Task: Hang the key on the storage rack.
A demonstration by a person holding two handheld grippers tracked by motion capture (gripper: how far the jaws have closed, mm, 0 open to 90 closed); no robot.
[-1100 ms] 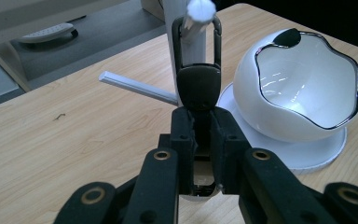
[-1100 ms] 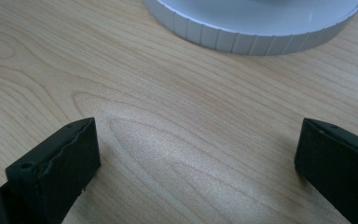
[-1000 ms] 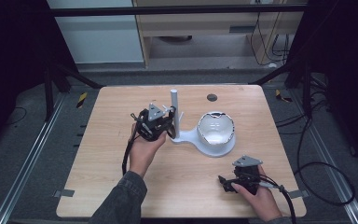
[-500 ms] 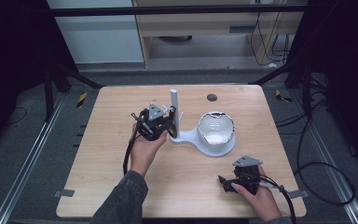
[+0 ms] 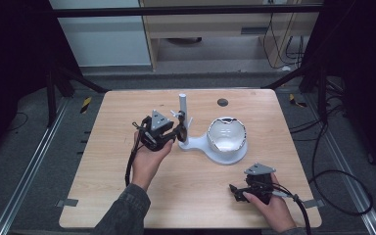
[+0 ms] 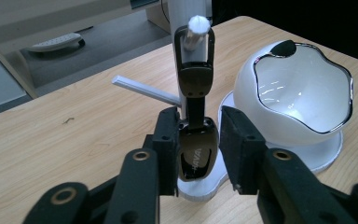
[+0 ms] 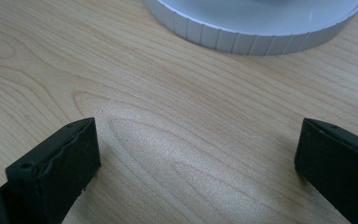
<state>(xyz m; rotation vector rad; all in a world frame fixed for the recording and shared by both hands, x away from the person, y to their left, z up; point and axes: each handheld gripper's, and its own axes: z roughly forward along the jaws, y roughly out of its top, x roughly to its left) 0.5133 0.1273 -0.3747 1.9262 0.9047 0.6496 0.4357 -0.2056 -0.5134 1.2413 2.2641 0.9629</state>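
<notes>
A dark glossy key fob [image 6: 196,149] hangs by its loop from a white peg [image 6: 198,24] on the stand's upright post [image 5: 182,105]. My left gripper [image 6: 199,128] is level with the fob, and its jaws have just been opening. The fob is still between them, close to the left pad, with a clear gap to the right pad. In the high view, the left gripper [image 5: 180,131] is at the post, left of the white bowl [image 5: 227,137]. My right gripper [image 5: 233,189] rests on the table at the front right, open with nothing between its jaws [image 7: 198,154].
The white bowl [image 6: 303,93] has a chrome rim and shares a round white base [image 7: 261,23] with the post. A thin white rod [image 6: 144,89] sticks out sideways from the post. A dark round hole [image 5: 222,102] sits near the table's far edge.
</notes>
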